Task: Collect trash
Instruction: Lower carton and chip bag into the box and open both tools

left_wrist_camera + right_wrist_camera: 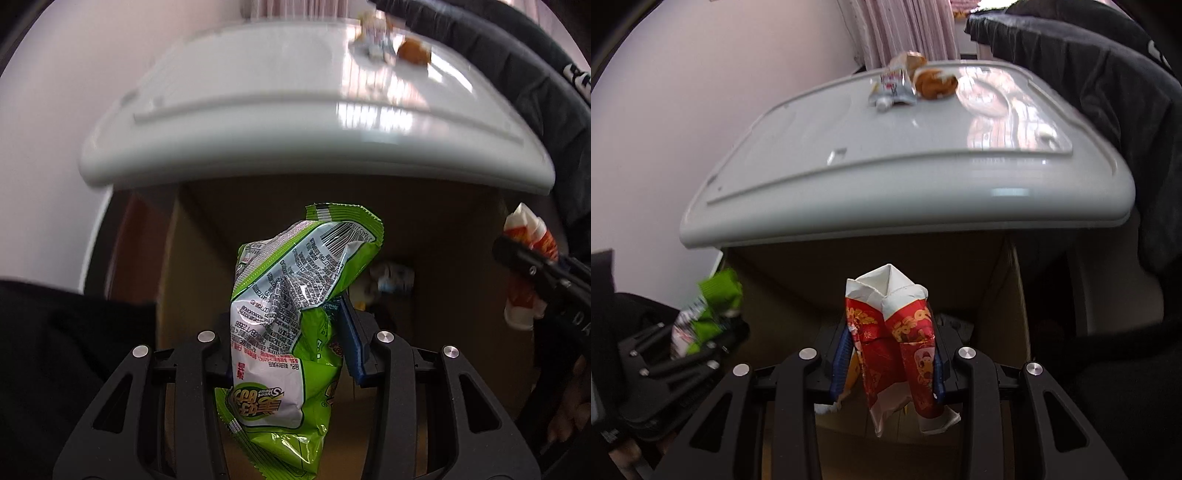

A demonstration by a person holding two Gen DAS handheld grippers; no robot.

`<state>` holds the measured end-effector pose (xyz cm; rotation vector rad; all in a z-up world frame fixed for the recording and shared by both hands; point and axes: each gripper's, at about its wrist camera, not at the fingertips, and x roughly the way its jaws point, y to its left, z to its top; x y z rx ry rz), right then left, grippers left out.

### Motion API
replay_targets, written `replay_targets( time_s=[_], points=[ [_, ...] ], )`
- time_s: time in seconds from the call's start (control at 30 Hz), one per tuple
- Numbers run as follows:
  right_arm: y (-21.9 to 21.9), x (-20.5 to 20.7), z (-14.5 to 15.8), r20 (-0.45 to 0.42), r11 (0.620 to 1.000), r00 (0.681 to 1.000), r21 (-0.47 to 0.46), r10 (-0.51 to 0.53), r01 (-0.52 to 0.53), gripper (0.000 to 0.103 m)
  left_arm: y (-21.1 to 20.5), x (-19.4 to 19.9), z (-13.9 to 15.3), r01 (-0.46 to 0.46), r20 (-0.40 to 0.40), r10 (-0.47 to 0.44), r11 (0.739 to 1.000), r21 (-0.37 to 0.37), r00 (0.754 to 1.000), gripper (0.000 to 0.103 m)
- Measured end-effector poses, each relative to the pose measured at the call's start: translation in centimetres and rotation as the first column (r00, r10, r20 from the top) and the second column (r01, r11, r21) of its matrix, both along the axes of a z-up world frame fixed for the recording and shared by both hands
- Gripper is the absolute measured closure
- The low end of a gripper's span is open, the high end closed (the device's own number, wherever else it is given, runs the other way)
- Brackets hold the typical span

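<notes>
Left wrist view: left gripper (291, 332) is clamped on a crumpled green snack bag (295, 295). Blue pad on the right finger (352, 343) presses against the bag's side; left finger mostly hidden behind the bag. Bag sticks up past the fingertips, barcode side facing camera, lower end hanging down between the linkages. Beyond it, an open cardboard box (443, 240) with some pale scraps (393, 278) on its floor, blurred. At the right edge, the right gripper (532, 266) shows side-on with a red-and-white wrapper (524, 258) in it. Above the box, the front lip of a white table (258, 110); a blurred foil piece (373, 40) and a brown lump (412, 51) sit at its far right.

Right wrist view: right gripper (886, 354) is closed around a folded red-and-white paper wrapper (894, 332) with gold print, both blue pads (840, 354) tight on its sides, white folded top standing upright, torn white edge hanging below. Left edge: left gripper (687, 343) with the green snack bag (716, 299), lower than the tabletop. Behind, the cardboard box (1001, 295) interior under the table edge. Further back on the white table (923, 155): a silver foil wrapper (895, 86) touching or just beside a brown crumpled piece (934, 83), near the far edge. Pink curtain (908, 29) behind the table, dark sleeve (1089, 74) on the right.
</notes>
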<state>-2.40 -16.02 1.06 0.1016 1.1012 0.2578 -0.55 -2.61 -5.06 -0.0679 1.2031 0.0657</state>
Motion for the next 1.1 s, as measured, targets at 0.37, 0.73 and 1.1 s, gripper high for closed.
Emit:
replay_targets(
  time_s=[0.37, 0.73, 1.1],
  points=[
    [0.7, -0.2, -2.3, -0.069, 0.999, 0.998, -0.043, -0.003, 0.0, 0.068, 0.4, 1.3, -2.4, -0.012, -0.052, 0.012, 1.0, -0.01, 0.999, 0.062],
    [1.4, 0.1, -3.1, -0.096, 0.999, 0.995, -0.049, 0.012, -0.016, 0.068, 0.5, 1.7, -2.8, -0.015, -0.066, 0.014, 1.0, -0.014, 0.998, 0.062],
    [0.6, 0.1, -2.4, -0.066, 0.998, 0.997, -0.05, -0.037, 0.034, 0.036, 1.0, 1.5, -2.8, -0.047, -0.055, 0.047, 0.999, 0.0, 0.997, 0.02]
  ],
)
